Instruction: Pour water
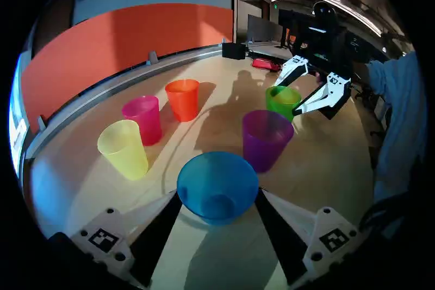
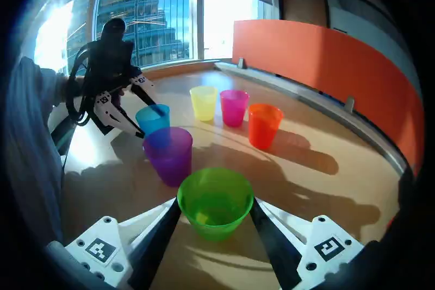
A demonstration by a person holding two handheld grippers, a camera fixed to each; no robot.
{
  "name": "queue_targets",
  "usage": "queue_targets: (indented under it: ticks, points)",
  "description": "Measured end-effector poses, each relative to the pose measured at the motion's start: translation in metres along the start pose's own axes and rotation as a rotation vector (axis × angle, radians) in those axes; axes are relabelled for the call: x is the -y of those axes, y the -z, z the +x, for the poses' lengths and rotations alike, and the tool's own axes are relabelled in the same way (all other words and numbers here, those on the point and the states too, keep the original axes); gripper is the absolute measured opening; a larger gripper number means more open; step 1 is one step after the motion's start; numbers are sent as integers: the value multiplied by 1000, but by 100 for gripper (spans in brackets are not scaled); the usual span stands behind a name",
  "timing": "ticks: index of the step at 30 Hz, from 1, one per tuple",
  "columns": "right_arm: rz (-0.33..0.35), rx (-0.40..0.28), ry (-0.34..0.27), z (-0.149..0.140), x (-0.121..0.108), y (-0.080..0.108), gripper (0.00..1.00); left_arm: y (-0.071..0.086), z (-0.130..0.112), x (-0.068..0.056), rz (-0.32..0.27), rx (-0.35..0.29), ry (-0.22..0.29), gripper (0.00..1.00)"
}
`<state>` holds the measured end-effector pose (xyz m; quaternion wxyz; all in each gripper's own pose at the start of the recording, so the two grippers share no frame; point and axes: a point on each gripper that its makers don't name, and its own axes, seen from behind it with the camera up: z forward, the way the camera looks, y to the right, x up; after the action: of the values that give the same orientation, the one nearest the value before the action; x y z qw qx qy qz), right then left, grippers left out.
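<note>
A blue cup point(image 1: 217, 178) sits upright between the fingers of my left gripper point(image 1: 217, 195), which press on both its sides. My right gripper point(image 2: 215, 200) grips a green cup point(image 2: 216, 192) the same way. Each gripper also appears in the other's view: the right gripper point(image 1: 285, 98) around the green cup point(image 1: 283, 99), and the left gripper point(image 2: 149, 121) around the blue cup point(image 2: 153, 117). A purple cup point(image 1: 265, 137) point(image 2: 169, 154) stands between the two held cups. I cannot tell whether any cup holds water.
Yellow point(image 1: 124, 148), pink point(image 1: 144, 118) and orange point(image 1: 183, 98) cups stand in a row on the wooden table point(image 1: 326, 154), toward the orange wall. A person's sleeve point(image 1: 399, 105) is at the table's side. A red object point(image 1: 265, 64) lies at the far end.
</note>
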<state>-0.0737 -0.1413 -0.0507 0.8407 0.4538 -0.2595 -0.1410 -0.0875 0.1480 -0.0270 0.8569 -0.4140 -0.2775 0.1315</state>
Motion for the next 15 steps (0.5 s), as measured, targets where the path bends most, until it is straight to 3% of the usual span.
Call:
queue_targets:
  ticks: [15]
  points:
    - [-14,-15,-22,-7,1,4,93,2,-10,-4,6,24,15,97]
